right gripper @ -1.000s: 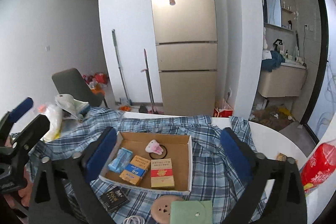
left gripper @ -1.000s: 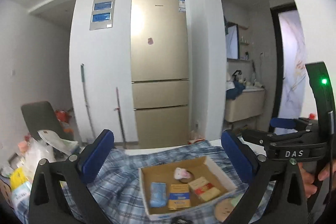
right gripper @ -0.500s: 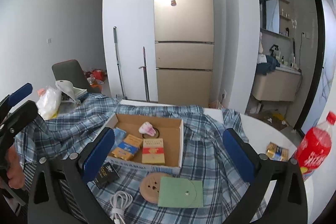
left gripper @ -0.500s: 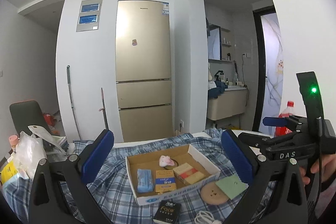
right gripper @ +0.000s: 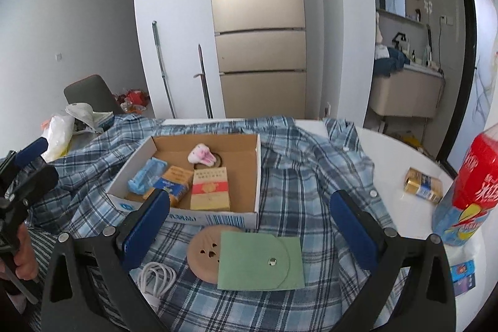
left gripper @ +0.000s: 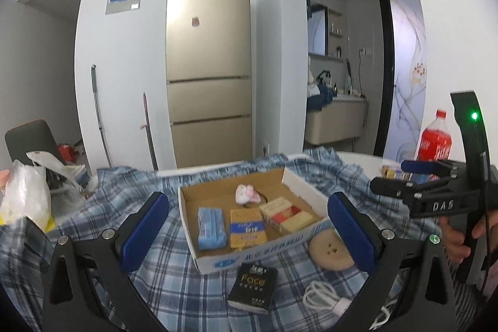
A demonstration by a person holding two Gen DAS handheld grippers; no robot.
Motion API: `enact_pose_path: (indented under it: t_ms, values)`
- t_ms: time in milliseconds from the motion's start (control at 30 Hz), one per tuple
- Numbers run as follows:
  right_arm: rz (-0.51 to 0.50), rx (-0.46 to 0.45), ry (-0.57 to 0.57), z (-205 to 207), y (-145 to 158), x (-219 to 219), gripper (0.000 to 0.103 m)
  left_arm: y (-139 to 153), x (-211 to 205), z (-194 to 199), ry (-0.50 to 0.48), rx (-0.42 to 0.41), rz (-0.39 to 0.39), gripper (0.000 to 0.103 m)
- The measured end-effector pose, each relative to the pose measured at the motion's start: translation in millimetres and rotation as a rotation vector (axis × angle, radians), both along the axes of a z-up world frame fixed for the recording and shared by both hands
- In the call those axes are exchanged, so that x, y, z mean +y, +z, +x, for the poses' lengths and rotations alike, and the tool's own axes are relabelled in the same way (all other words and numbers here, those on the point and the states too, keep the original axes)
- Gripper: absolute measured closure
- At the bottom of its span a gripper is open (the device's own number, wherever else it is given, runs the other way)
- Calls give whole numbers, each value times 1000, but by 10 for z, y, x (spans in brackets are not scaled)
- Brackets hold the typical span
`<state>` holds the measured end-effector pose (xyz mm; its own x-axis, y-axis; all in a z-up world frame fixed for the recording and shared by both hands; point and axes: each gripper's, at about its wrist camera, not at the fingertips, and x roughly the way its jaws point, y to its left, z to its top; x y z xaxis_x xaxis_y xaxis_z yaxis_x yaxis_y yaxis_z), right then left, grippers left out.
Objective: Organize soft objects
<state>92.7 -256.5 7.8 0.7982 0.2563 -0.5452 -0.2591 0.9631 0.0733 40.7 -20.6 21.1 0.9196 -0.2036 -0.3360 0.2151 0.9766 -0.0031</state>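
- Step: approach, nothing picked yet.
- Left gripper (left gripper: 247,234) & right gripper (right gripper: 250,227): both wide open, empty, above the shirt (right gripper: 298,176).
- Box (right gripper: 258,170) sits on shirt.
- Next, prob: lower onto an item near the box.

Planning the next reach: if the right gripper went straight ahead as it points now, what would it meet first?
Probably the green pouch on the plaid shirt, lying between the open right gripper's fingers; the cardboard box lies beyond. Depth is unclear.

Blue plaid shirt (right gripper: 298,189) spread rumpled over table, pink plush (right gripper: 202,155) inside box
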Motion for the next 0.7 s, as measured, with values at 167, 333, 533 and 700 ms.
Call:
enact_pose_path:
  t_ms: [167,333,533,700]
  values:
    - [-16,89,-14,120,-193,5,1,-166,-71,78,-19,61,12,0]
    - [-26,201,-19,244,-387,-15,1,-264,-137,139,-26,108,44,0]
    - [-29,292,-15,329,-532,-21,1,-387,-107,276,-34,199,23,0]
    - [-25,371,-26,414,-657,-32,1,-520,-62,398,-22,316,24,0]
